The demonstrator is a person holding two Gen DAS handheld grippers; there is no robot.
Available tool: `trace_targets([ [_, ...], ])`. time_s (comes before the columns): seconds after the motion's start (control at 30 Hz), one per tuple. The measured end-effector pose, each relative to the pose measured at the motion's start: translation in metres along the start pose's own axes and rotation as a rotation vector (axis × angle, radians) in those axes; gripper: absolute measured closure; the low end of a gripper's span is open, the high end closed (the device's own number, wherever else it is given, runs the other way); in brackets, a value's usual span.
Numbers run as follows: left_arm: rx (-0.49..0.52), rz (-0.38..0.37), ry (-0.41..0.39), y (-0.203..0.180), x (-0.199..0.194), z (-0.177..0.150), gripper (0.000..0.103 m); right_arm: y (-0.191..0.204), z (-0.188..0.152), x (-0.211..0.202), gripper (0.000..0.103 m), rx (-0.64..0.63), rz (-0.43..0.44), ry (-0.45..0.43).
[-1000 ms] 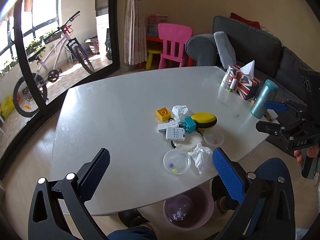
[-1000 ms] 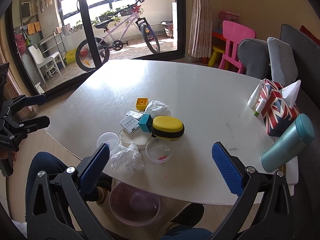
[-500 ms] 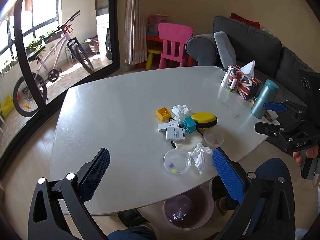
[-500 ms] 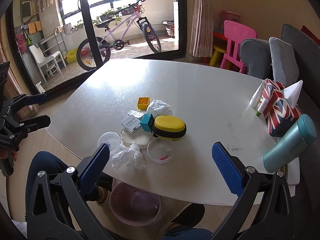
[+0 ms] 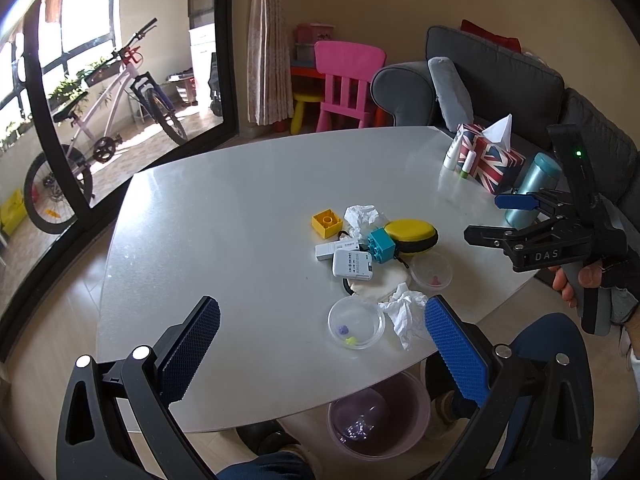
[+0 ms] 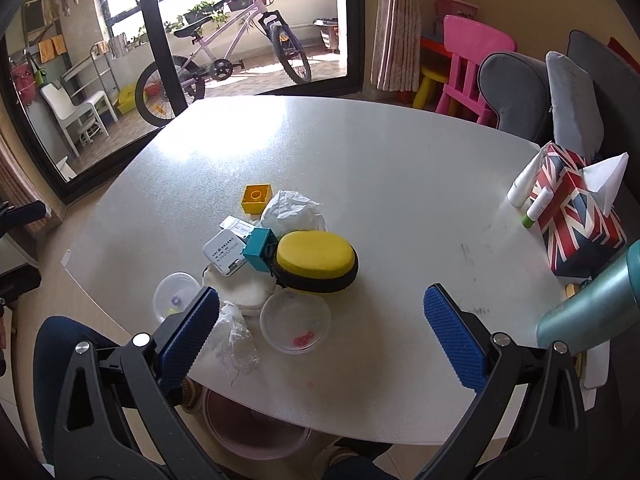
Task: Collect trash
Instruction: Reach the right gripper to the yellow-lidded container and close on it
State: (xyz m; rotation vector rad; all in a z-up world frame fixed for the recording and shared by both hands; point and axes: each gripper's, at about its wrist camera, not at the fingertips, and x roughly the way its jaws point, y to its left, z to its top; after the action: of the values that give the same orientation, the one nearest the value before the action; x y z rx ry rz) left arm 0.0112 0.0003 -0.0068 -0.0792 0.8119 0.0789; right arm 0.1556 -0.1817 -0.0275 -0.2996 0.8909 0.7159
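A crumpled white tissue (image 6: 236,334) lies at the near table (image 6: 400,168) edge, creased and ragged, touching a clear round dish (image 6: 295,322) at its 3 o'clock. A second white wad (image 6: 291,210), puffier, sits at 12 o'clock of the yellow case (image 6: 316,261), beside a yellow block (image 6: 256,198). A pink bin (image 6: 256,426) stands under the table edge at 6 o'clock. The right gripper (image 6: 320,332) and the left gripper (image 5: 320,344) both gape wide, holding nothing.
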Motion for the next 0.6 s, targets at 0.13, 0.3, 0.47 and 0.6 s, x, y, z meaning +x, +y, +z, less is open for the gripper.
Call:
trace_targets([
  [0.13, -0.001, 0.002, 0.006, 0.002, 0.004, 0.001, 0.005, -0.004, 0.006, 0.025, 0.003, -0.009, -0.004, 0.048],
  [0.3, -0.004, 0.002, 0.018, 0.004, 0.013, 0.002, 0.005, -0.008, 0.014, 0.050, 0.003, -0.016, 0.007, 0.096],
  [0.47, -0.008, 0.001, 0.033, 0.006, 0.023, 0.003, 0.005, -0.006, 0.018, 0.074, 0.003, -0.050, 0.027, 0.153],
  [0.6, -0.015, -0.001, 0.043, 0.008, 0.029, 0.003, 0.005, -0.006, 0.020, 0.092, 0.003, -0.066, 0.046, 0.188],
])
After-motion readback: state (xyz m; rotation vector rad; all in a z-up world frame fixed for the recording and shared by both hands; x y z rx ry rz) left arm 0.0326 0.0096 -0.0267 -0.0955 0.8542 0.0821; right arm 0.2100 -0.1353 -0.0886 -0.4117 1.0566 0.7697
